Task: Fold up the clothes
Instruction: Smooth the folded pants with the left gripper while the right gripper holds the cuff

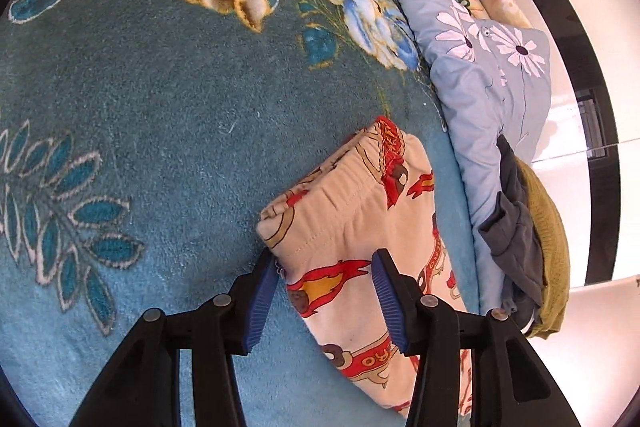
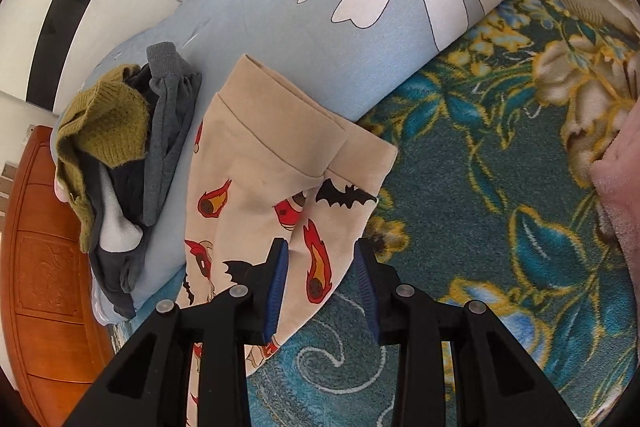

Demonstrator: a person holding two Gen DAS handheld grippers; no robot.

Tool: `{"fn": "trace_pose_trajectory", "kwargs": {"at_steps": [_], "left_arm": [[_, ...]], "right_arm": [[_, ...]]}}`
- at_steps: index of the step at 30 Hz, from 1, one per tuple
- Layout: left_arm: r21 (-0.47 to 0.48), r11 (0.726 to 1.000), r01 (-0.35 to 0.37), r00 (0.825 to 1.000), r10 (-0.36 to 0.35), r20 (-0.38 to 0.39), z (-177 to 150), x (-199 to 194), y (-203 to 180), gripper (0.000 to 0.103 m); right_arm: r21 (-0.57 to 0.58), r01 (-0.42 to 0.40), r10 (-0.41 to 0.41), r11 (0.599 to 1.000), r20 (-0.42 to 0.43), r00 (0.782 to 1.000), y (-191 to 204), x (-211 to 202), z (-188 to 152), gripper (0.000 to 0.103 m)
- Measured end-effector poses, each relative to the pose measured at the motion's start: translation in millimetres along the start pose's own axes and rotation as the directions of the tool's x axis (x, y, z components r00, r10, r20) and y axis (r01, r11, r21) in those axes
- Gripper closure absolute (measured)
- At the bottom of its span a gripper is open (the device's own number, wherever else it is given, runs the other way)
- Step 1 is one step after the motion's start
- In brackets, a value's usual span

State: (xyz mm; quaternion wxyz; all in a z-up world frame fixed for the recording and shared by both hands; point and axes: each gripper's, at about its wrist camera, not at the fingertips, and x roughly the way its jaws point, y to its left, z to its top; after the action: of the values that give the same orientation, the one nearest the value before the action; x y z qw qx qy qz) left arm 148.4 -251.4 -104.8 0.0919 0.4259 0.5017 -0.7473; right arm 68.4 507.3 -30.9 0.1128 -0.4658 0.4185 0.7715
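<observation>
On the teal floral plush blanket [image 1: 140, 107], your left tongs [image 1: 324, 303] and right tongs [image 2: 322, 283] both gape wide, straddling the beige flame-print cotton trousers [image 1: 352, 219], gripping nothing.

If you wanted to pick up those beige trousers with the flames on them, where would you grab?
Probably at the two ends. The beige trousers lie flat along the teal blanket, so pinch the elastic waistband corner from the blanket side with the left hand-held gripper, and the hemmed cuff edge likewise with the right hand-held gripper.
</observation>
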Motion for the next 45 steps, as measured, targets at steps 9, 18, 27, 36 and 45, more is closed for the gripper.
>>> {"fn": "trace_pose_trajectory", "kwargs": {"at_steps": [9,18,27,36,45], "left_arm": [[-0.016,1.000,-0.025,0.995,0.026,0.092,5.5,-2.2,-11.5,0.093],[-0.098,0.990,-0.100,0.959,0.122,0.254,48.2,-70.8,27.7,0.094],[-0.148,0.968,-0.203,0.934,0.236,0.267,91.2,-118.7,90.3,0.093],[-0.197,0.979,-0.057,0.988,0.084,0.127,47.0,-118.0,93.6,0.069],[0.207,0.978,-0.007,1.000,0.006,0.004,-6.8,-93.5,-1.8,0.067]], "right_arm": [[0.016,-0.031,0.031,0.999,0.012,0.999,-11.1,-10.0,-4.8,0.068],[-0.034,-0.091,0.091,0.995,-0.008,0.996,1.6,-17.4,-14.8,0.068],[-0.128,-0.247,0.219,0.960,-0.204,0.954,45.5,16.7,-68.4,0.068],[-0.134,-0.209,0.170,0.969,-0.254,0.952,57.1,45.3,-94.8,0.068],[-0.052,-0.255,0.241,0.966,-0.189,0.952,48.5,57.9,-84.4,0.068]]}}
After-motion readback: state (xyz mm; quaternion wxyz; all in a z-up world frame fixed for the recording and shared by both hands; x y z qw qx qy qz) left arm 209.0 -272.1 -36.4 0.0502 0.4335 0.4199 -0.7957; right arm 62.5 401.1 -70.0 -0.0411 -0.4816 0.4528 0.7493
